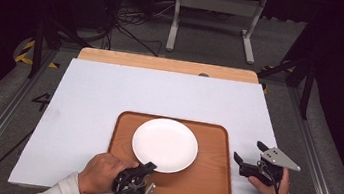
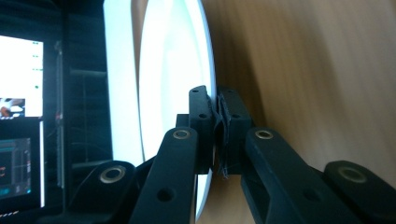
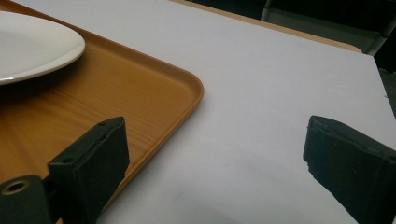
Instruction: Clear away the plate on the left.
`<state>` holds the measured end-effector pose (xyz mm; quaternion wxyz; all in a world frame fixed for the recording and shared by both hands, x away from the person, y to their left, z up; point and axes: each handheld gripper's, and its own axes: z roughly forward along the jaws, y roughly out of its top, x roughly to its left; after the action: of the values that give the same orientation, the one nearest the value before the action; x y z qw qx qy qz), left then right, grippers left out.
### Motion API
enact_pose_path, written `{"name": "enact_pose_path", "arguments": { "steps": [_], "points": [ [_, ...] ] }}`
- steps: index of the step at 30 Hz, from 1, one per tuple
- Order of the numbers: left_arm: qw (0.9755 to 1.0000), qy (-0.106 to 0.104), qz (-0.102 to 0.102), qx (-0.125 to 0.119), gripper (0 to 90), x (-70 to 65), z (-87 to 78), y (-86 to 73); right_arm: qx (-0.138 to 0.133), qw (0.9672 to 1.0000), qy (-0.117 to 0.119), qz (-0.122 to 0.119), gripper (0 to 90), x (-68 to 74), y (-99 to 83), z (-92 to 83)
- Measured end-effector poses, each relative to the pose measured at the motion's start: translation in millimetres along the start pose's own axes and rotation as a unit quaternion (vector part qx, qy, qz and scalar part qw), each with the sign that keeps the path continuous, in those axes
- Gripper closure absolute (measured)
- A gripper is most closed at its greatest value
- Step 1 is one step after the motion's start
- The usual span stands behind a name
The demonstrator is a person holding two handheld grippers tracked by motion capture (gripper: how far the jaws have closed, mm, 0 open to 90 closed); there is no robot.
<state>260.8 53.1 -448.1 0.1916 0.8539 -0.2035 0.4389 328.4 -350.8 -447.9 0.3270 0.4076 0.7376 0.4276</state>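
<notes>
A round white plate (image 1: 165,144) lies in the middle of a brown wooden tray (image 1: 209,182), and the tray sits on a pale table (image 1: 110,94) near the person's side. The left gripper (image 1: 149,166) comes in from the bottom of the high view, held in the person's left hand (image 1: 102,173), and its tip is at the near edge of the plate. In the left gripper view the picture is turned on its side, so the plate (image 2: 173,70) looks like it stands up tall, with the tray (image 2: 317,79) to the right of it. There the two black jaws are pressed tight together, and the thin rim of the plate is pinched between them. The left gripper has hold of the plate at its edge. The plate looks like it still rests on the tray. The right gripper (image 1: 251,158) is at the right end of the tray, held in the person's right hand (image 1: 274,188), well apart from the plate. In the right gripper view its jaws stand wide open with nothing between them. One jaw is over the corner of the tray (image 3: 154,107) and the other is over the bare table (image 3: 261,116). A bit of the plate (image 3: 32,46) shows at the top left of that view.
</notes>
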Motion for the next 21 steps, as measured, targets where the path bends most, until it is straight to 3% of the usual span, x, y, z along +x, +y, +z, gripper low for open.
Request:
{"name": "enact_pose_path", "arguments": {
  "steps": [4,5,10,11,17,21],
  "points": [
    [0.9998,-0.012,-0.013,-0.004,87.0,-2.2,2.1,-0.4,0.001,1.0000,-0.001,-0.001,7.5,0.2,0.0,0.1],
    [0.9999,-0.013,-0.006,-0.005,87.1,-2.0,2.4,0.1,0.001,1.0000,-0.001,-0.001,7.5,0.3,0.1,0.1],
    [0.9997,-0.017,-0.013,-0.008,87.2,-4.2,2.7,1.0,0.000,1.0000,0.000,-0.001,7.5,-0.2,-0.1,0.0],
    [0.9998,-0.019,-0.005,-0.010,87.2,-3.5,3.1,1.5,0.000,1.0000,0.000,-0.001,7.5,-0.2,-0.1,0.0],
    [0.9995,-0.021,-0.018,-0.016,87.0,-6.1,3.2,1.3,-0.001,1.0000,0.001,-0.001,7.5,-0.1,0.0,-0.2],
    [0.9995,-0.025,-0.013,-0.014,86.6,-6.5,3.1,1.7,-0.004,1.0000,-0.001,-0.001,7.5,-0.7,0.3,-1.3]
  ]
}}
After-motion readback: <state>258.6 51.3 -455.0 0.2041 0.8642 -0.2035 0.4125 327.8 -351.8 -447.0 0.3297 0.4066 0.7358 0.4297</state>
